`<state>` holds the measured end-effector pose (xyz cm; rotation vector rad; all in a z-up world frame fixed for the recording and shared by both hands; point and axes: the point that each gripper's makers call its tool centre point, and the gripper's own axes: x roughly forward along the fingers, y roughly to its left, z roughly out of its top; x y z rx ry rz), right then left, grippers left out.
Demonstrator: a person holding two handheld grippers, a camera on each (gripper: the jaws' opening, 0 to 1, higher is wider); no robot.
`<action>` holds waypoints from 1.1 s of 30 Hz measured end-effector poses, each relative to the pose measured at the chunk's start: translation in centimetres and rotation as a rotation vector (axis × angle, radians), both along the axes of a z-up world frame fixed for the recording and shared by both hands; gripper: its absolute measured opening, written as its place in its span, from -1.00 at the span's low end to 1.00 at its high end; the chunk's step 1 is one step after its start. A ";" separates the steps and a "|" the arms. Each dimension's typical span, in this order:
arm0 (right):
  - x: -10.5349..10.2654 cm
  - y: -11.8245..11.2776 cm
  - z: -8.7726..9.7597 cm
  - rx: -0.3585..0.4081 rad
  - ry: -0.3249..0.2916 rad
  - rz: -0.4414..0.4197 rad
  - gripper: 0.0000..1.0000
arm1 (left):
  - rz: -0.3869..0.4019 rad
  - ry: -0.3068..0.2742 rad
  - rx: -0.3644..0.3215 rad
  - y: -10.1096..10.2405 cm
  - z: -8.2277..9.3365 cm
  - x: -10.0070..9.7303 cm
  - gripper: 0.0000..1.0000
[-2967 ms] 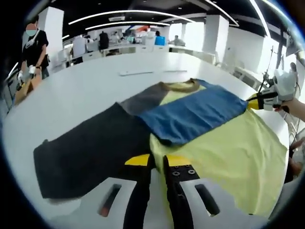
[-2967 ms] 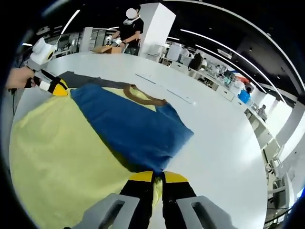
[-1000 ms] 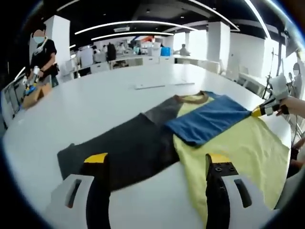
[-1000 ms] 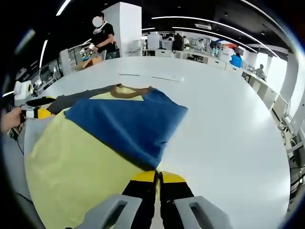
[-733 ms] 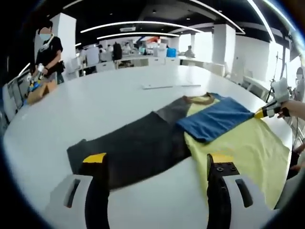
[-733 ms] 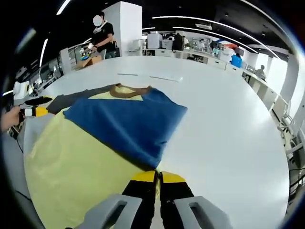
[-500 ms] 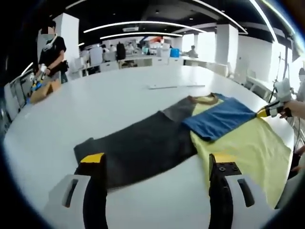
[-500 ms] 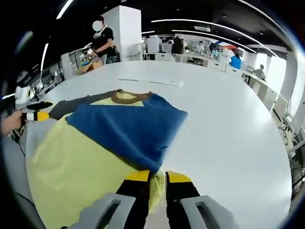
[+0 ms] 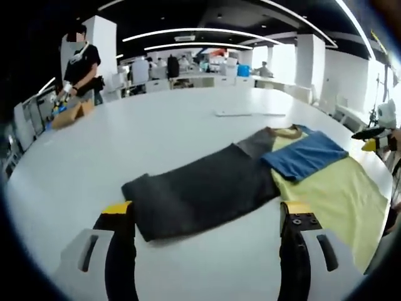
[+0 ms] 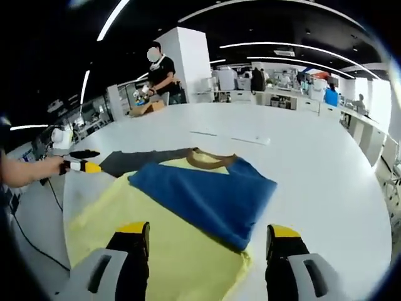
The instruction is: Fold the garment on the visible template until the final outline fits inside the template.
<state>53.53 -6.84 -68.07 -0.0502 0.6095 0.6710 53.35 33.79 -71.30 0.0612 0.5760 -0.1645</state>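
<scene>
The garment [image 9: 263, 175] lay flat on the white table [image 9: 156, 132], its dark sleeve [image 9: 200, 194] stretching toward 12 o'clock from the left gripper [image 9: 207, 213], jaws wide and empty. The right gripper [image 10: 207, 235] hovered likewise agape over the yellow hem.

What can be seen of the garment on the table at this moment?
The garment is a soft knit-looking shirt with a pale yellow body, a brown collar, a blue sleeve and a dark grey sleeve. It lies flat on the white table. The blue sleeve is folded inward over the yellow body; the grey sleeve is stretched out sideways, unfolded. Both hand-held grippers are open, neither touching it.
</scene>
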 end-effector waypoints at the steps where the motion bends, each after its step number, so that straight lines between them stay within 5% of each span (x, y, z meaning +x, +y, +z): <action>1: -0.3 0.3 0.3 0.009 -0.003 0.016 0.69 | 0.005 0.003 0.003 0.3 -0.1 -0.1 0.84; 6: -1.8 1.4 2.0 0.018 -0.028 0.077 0.89 | 0.040 0.010 -0.002 2.0 -0.1 -0.4 0.82; 17: -5.0 2.4 4.6 0.051 -0.045 0.122 0.98 | 0.123 0.020 -0.016 5.3 -0.9 -0.6 0.58; 25: -6.4 2.1 6.3 0.093 -0.066 0.100 0.98 | 0.163 -0.018 0.000 6.9 -0.8 -0.7 0.15; 33: -7.5 1.7 6.6 0.103 -0.065 0.061 0.95 | 0.195 0.018 0.001 7.4 -2.0 -1.4 -0.34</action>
